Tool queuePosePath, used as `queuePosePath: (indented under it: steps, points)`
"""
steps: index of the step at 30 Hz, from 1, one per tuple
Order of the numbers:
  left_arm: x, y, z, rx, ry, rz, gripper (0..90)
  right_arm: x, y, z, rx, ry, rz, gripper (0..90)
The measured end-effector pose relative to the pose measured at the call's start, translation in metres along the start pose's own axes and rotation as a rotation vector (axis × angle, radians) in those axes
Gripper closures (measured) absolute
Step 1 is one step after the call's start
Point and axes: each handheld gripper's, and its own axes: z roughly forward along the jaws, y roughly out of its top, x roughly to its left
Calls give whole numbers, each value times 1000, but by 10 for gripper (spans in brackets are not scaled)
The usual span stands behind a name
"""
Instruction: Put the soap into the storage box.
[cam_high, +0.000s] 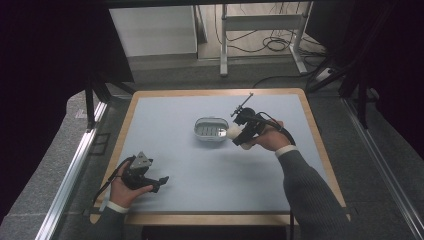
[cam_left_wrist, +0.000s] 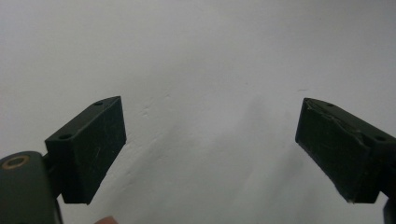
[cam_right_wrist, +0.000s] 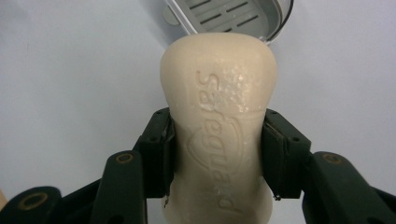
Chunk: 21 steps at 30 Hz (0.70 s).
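Note:
A cream bar of soap (cam_right_wrist: 219, 126) with raised lettering is clamped at its waist by my right gripper (cam_right_wrist: 217, 154), which is shut on it. In the high view the right gripper (cam_high: 239, 136) holds the soap (cam_high: 233, 132) just right of a grey slotted soap dish (cam_high: 211, 129) in the middle of the table. The dish's (cam_right_wrist: 233, 16) rim lies just beyond the soap's far end. My left gripper (cam_high: 161, 182) rests low near the front left of the mat, jaws wide apart with nothing between them. Its black pads (cam_left_wrist: 91, 147) frame bare mat.
A pale blue mat (cam_high: 190, 170) covers the table, bordered by a wooden edge (cam_high: 125, 117). Behind the table stand a metal desk frame (cam_high: 260, 30) and loose cables (cam_high: 277, 45) on the floor. A metal rail (cam_high: 75, 165) runs along the left.

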Motion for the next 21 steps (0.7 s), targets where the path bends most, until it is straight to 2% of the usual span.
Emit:
queuePosePath:
  steps: [20, 21]
  points:
    - [0, 0, 0, 5, 0, 5, 91, -12, 23, 9, -14, 17, -5, 498]
    - [0, 0, 0, 7, 0, 8, 91, -14, 25, 10, -15, 29, -13, 498]
